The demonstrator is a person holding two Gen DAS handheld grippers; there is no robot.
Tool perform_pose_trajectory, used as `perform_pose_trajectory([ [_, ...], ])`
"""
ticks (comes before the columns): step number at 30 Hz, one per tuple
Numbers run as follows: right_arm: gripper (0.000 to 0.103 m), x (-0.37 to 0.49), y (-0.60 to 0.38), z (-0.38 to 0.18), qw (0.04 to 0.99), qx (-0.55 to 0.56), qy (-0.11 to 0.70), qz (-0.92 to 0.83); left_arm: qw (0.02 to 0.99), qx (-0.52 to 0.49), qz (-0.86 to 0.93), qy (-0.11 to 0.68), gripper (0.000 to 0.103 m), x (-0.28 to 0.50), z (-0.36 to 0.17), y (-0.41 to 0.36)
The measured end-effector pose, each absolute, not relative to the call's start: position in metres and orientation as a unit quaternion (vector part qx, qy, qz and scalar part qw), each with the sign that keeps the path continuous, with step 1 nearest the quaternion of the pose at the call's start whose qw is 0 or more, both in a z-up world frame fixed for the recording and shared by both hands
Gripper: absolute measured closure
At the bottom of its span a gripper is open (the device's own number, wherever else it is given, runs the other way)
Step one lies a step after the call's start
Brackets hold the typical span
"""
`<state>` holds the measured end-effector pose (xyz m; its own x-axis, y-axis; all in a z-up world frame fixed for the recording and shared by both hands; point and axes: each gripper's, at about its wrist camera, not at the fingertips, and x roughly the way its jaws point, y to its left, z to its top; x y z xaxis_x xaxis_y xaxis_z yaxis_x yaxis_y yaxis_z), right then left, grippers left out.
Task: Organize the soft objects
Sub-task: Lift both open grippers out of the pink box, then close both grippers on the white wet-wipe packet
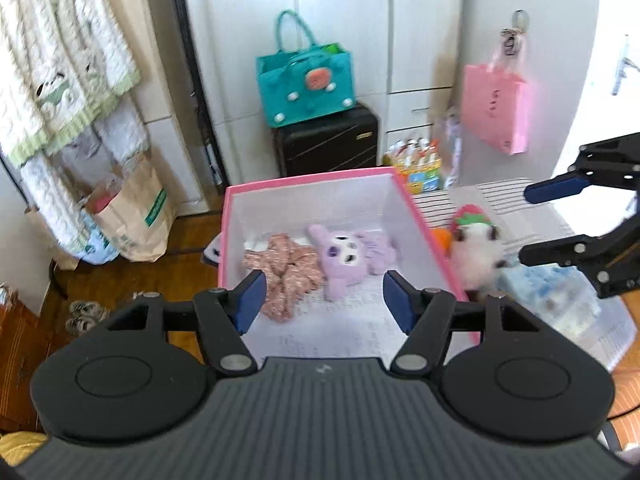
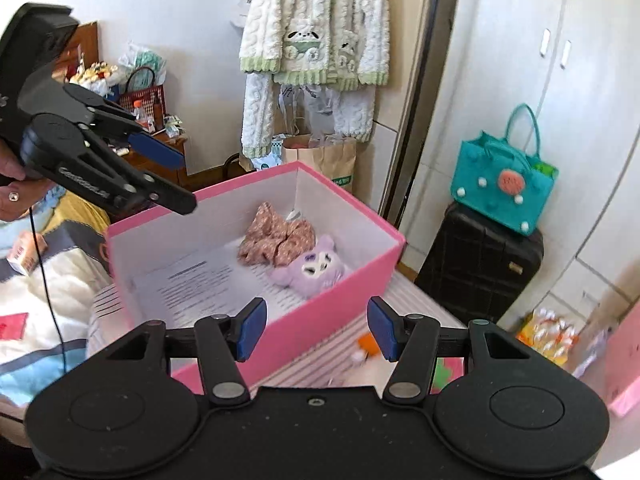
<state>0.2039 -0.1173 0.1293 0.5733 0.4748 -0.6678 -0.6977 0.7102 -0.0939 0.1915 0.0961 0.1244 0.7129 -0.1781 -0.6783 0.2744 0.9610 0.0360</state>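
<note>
Lying beside right tongs (image 1: 532, 224), white plush (image 1: 476, 252), unheld

The box (image 1: 316, 178) is pink outside with white inner walls and a white printed sheet lining its floor. In it, at 10 o'clock, lies a dusty-pink scrunchie (image 1: 282, 276) with a fine pale speckle; beside it a lilac plush (image 1: 346, 260) with white eye patches. Outside, at 3 o'clock, a white fluffy toy (image 1: 478, 250) wears a red-and-green cap, near an orange scrap (image 1: 441, 238). The cloth (image 1: 496, 194) under them is white with thin dark stripes. Both grippers (image 1: 324, 300) (image 2: 316, 328) are black with blue pads (image 1: 250, 304). At 12 o'clock a teal bag (image 1: 306, 84) with white pompoms sits on a black suitcase (image 1: 328, 140)
</note>
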Motion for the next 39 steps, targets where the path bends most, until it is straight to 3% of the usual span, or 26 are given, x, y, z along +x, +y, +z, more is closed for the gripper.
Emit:
perform_pose_trajectory([
  [4, 0.036, 0.177, -0.136, 0.129, 0.886, -0.168, 0.292, 0.318, 0.935, 0.054, -0.128, 0.325, 0.030, 0.162, 0.132, 0.096],
  [9, 0.036, 0.143, -0.154, 0.128, 0.893, -0.158, 0.288, 0.307, 0.938, 0.062, -0.136, 0.313, 0.030, 0.130, 0.131, 0.091],
  [11, 0.036, 0.128, -0.162, 0.126, 0.897, -0.147, 0.288, 0.300, 0.937, 0.073, -0.145, 0.310, 0.023, 0.121, 0.131, 0.087],
  [18, 0.029, 0.084, -0.184, 0.115, 0.904, -0.133, 0.285, 0.291, 0.932, 0.108, -0.185, 0.293, 0.016, 0.084, 0.121, 0.060],
  [27, 0.019, 0.051, -0.217, 0.088, 0.909, -0.109, 0.307, 0.260, 0.909, 0.095, -0.253, 0.318, 0.015, 0.057, 0.086, 0.019],
  [30, 0.015, 0.047, -0.228, 0.070, 0.912, -0.104, 0.311, 0.248, 0.909, 0.091, -0.267, 0.307, 0.009, 0.050, 0.073, 0.006],
  [39, 0.013, 0.048, -0.253, 0.026, 0.927, -0.089, 0.301, 0.207, 0.901, 0.052, -0.277, 0.331, 0.009, 0.063, 0.037, -0.026],
])
